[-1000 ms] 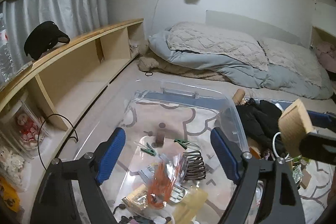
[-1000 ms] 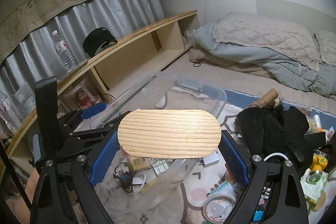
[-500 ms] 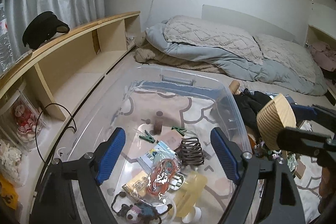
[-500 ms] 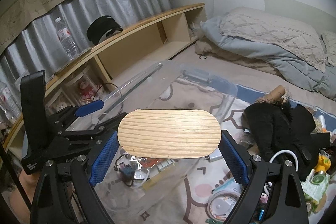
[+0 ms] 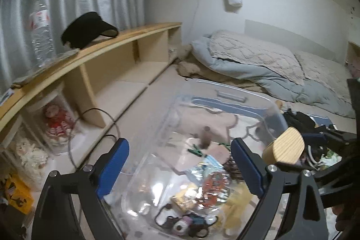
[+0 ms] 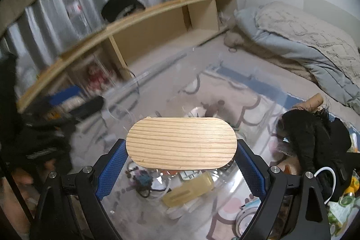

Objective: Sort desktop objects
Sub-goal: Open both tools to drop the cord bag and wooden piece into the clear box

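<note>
A clear plastic bin (image 5: 229, 93) sits on the patterned rug and holds several small items (image 5: 202, 190): clips, a packet, a yellow case, a cable. My left gripper (image 5: 178, 145) hovers over the bin's near left side. Its jaws are opening and nothing is between them. My right gripper (image 6: 181, 146) is shut on a rounded wooden board (image 6: 181, 143), pads pressed on its two short ends, above the bin's near end. From the left wrist view the same board (image 5: 285, 147) shows edge-on at the right.
A long wooden shelf (image 5: 101, 48) runs along the left wall, with a black visor (image 5: 85, 30) and a water bottle (image 5: 40, 24) on top. Bedding (image 5: 258, 60) lies at the back. Black clothing (image 6: 315, 134) and loose clutter lie right of the bin.
Both views have swung left toward the shelf. The left jaws stand a little wider apart. The board, still gripped, has come lower over the bin.
</note>
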`<state>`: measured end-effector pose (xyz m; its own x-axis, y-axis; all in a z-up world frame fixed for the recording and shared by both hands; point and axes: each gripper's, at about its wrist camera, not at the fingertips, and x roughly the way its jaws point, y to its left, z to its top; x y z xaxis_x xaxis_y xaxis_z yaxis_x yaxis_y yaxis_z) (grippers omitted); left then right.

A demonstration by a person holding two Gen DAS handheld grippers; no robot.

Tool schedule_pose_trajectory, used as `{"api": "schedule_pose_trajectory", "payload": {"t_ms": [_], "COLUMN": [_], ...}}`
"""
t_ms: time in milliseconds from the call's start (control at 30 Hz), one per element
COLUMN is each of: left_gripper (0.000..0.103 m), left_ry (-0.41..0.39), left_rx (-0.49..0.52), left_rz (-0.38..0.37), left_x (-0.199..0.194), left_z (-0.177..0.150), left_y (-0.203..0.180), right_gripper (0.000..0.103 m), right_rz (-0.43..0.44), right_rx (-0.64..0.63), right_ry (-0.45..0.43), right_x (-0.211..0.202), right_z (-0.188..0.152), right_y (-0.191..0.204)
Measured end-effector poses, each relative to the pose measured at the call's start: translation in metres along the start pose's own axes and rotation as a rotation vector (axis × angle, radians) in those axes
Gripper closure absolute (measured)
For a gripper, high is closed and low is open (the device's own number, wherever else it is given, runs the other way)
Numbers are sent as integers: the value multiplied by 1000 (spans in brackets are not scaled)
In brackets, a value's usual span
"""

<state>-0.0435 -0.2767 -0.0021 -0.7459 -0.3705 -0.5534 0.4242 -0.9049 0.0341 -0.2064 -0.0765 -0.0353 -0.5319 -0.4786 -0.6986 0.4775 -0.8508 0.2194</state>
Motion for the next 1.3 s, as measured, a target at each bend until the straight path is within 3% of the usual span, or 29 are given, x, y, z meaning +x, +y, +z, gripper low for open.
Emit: {"api": "schedule_pose_trajectory", "payload": {"t_ms": [300,533,667,867,1033,1133,1300], "left_gripper": [3,2,1,0,0,0,0], "left_ry": [-30,-33,-20,3,6,7,2], "left_rx": [-6,-95,-88,-72,-55,-48,-38], "left_rz": [86,89,80,47,38,30,23], "left_x": [-5,-7,-2,2,1,1,-1], "left_z": [-6,-5,-6,-10,-10,-9,-9], "left_y": [32,54,52,43,36,33,28], "right_gripper": [9,9,2,2,2,2,2], "right_rz": [-22,4,-26,-27,-8,27,45], "right_rx": [-57,-133,-159,-114,-85,-47,-41], "right_ry": [143,202,201,217,181,70,-23], "right_x": [53,74,79,80,74,57,38], "right_z": [13,24,21,21,21,20,19], "right_y": [26,40,40,26,20,14,8]}}
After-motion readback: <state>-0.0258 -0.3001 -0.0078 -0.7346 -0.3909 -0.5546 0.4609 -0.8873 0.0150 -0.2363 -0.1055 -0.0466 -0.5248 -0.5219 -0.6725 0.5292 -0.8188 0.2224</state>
